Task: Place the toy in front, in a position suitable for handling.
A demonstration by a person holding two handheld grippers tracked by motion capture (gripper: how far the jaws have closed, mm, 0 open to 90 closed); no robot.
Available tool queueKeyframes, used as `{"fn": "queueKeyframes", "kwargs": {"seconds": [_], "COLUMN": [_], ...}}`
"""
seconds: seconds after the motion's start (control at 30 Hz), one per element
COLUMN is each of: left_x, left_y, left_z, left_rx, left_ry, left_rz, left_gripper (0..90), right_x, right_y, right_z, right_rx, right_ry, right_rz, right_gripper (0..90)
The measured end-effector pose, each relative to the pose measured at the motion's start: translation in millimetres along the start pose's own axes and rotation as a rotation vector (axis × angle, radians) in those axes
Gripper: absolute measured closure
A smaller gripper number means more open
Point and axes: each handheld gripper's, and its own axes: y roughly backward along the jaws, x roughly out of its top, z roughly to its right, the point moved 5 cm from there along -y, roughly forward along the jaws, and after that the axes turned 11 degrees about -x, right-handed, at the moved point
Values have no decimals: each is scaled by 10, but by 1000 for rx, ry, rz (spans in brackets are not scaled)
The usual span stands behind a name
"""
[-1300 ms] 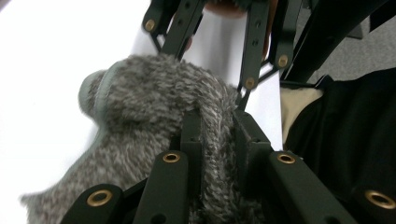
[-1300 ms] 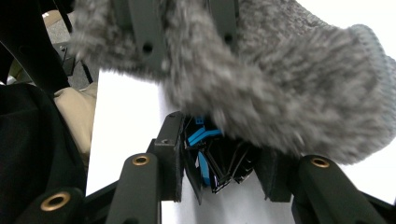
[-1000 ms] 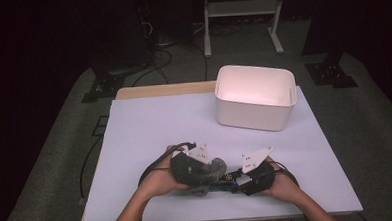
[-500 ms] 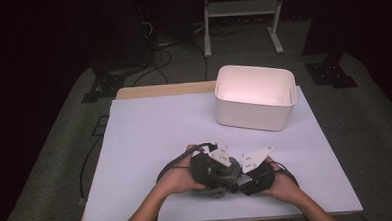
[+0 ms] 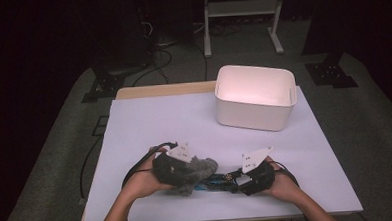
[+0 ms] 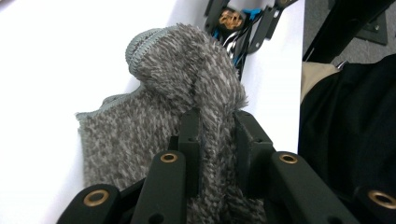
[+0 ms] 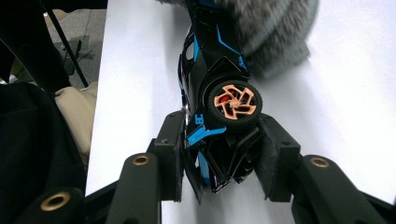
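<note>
Left gripper view first: the left gripper (image 6: 217, 140) has its jaws pinched in on a thick fold of the fuzzy grey cloth (image 6: 187, 79), with pile bulging out between and above the pads. So that one is gripping, no daylight around the fabric. The far end of the cloth flops onto the white bench top and reaches toward the toy car.

Right gripper view: the right gripper (image 7: 217, 154) is clamped across the tail of the black and blue toy car (image 7: 210, 56), pads pressing on either side just behind the copper-spoked wheel (image 7: 231, 103). The jaws sit about half spread because the car body fills the gap. The car seems tipped onto its side, with the grey cloth draped over its far end.

From the high view, both hands sit close to the near edge of the bench (image 5: 149, 127), a bit left of the middle, cloth on the left, car on the right, the two touching. The white bin (image 5: 256, 95) stands well apart near the far right corner and looks empty, as far as I can see into it.

My read: this looks like wiping the car down with the cloth, and it's somewhere mid-job. The bin has nothing in it, so if stuff ends up there, that part isn't done.
</note>
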Motion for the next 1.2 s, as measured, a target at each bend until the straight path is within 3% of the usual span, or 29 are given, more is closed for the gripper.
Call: {"fn": "queueKeyframes", "kwargs": {"seconds": [0.13, 0.33, 0.8, 0.83, 0.93, 1.07, 1.2], "left_x": [-87, -62, 420, 518, 656, 780, 760], "left_y": [58, 39, -345, -436, -568, -667, -655], "left_z": [-17, -4, 103, 136, 172, 173, 158], "left_rx": [6, -3, -79, -102, -115, -130, -142], "left_ry": [31, 23, -82, -101, -135, -154, -144], "left_rz": [16, 6, -49, -55, -80, -83, -76], "left_gripper": [745, 743, 737, 738, 732, 727, 727], "right_x": [-2, -1, -2, 0, 0, -1, -3], "right_y": [-1, -1, -5, -6, -8, -8, -7], "right_z": [7, 5, 9, 7, 5, 5, 5], "right_rx": [4, 3, 7, 7, 6, 5, 7], "right_ry": [-1, -2, -4, -5, -4, -5, -9], "right_rz": [-2, -3, -1, -1, 0, 1, 1], "right_gripper": [568, 568, 567, 567, 567, 567, 567]}}
